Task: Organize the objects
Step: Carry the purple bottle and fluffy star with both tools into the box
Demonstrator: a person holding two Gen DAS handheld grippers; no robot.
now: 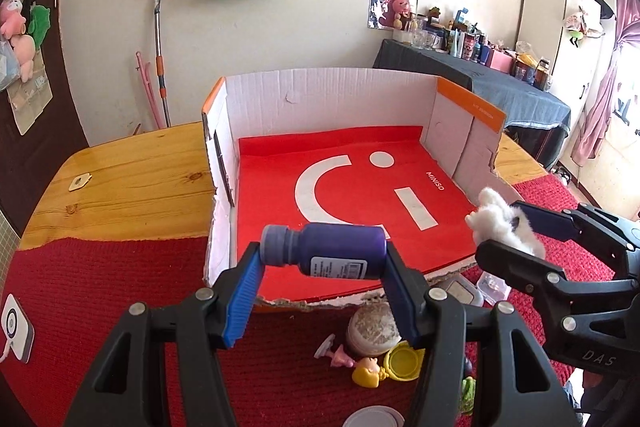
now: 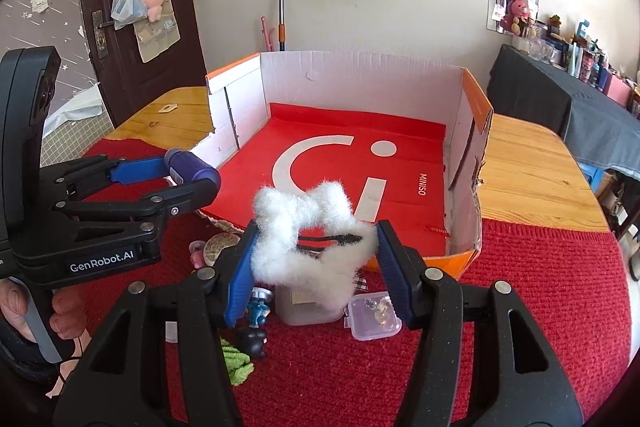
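The cardboard box (image 2: 472, 131) holds nothing yet, so sorting looks barely begun. The left gripper (image 1: 324, 259) clamps a purple bottle (image 1: 340, 251) sideways over the box's near edge; the right gripper (image 2: 316, 251) pinches a white fluffy hair clip (image 2: 308, 247) just short of it. Small toys (image 1: 368, 367), a lidded jar (image 1: 372, 331) and a clear case (image 2: 372, 315) remain on the red mat (image 2: 520, 307) of the worktop — most of the work is left.
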